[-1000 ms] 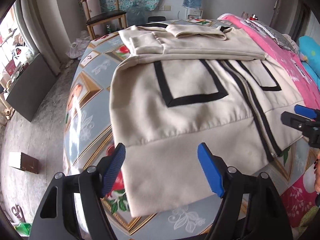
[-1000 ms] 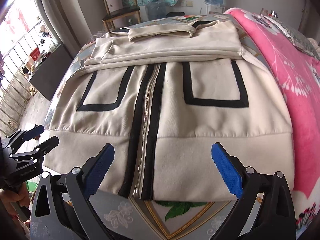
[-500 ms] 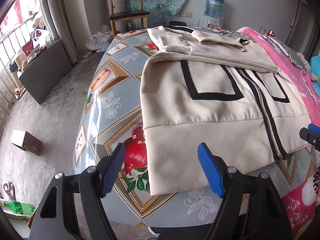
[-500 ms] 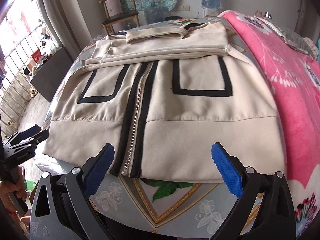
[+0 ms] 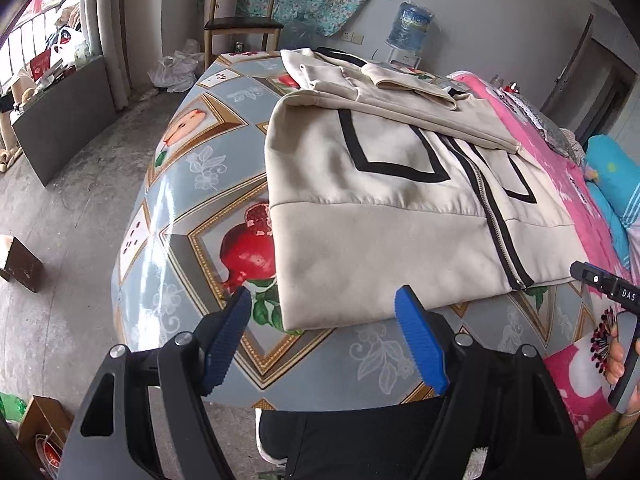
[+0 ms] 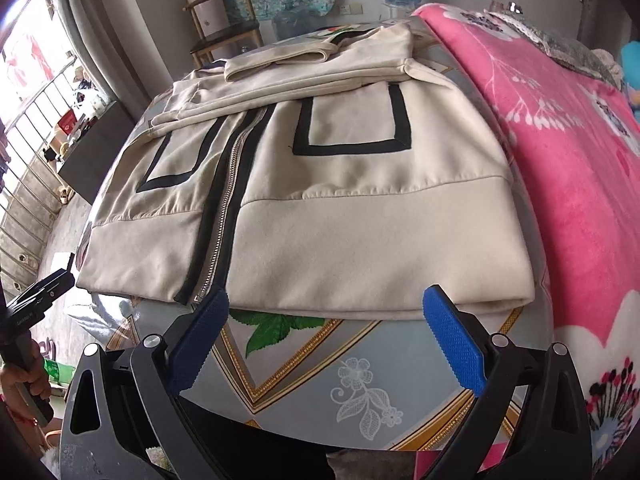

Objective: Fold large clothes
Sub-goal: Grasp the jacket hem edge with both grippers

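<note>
A cream zip jacket (image 5: 372, 200) with black trim lies flat on the patterned table (image 5: 192, 176), its sleeves folded across the upper part. It also shows in the right wrist view (image 6: 340, 216). My left gripper (image 5: 324, 340) is open and empty, just off the jacket's hem near its left corner. My right gripper (image 6: 326, 340) is open and empty, just short of the hem right of the zip (image 6: 218, 236). Each gripper's body shows at the edge of the other's view, the right one (image 5: 600, 284) and the left one (image 6: 36, 300).
A pink flowered blanket (image 6: 568, 168) covers the bed right of the table. A wooden chair (image 5: 238, 24) and a water bottle (image 5: 412, 24) stand by the far wall. A dark cabinet (image 5: 60, 108) and a small box (image 5: 20, 264) are on the floor to the left.
Both grippers have drawn back from the jacket toward the table's near edge, and the left one has swung left. The jacket has not moved. Both stay open.
</note>
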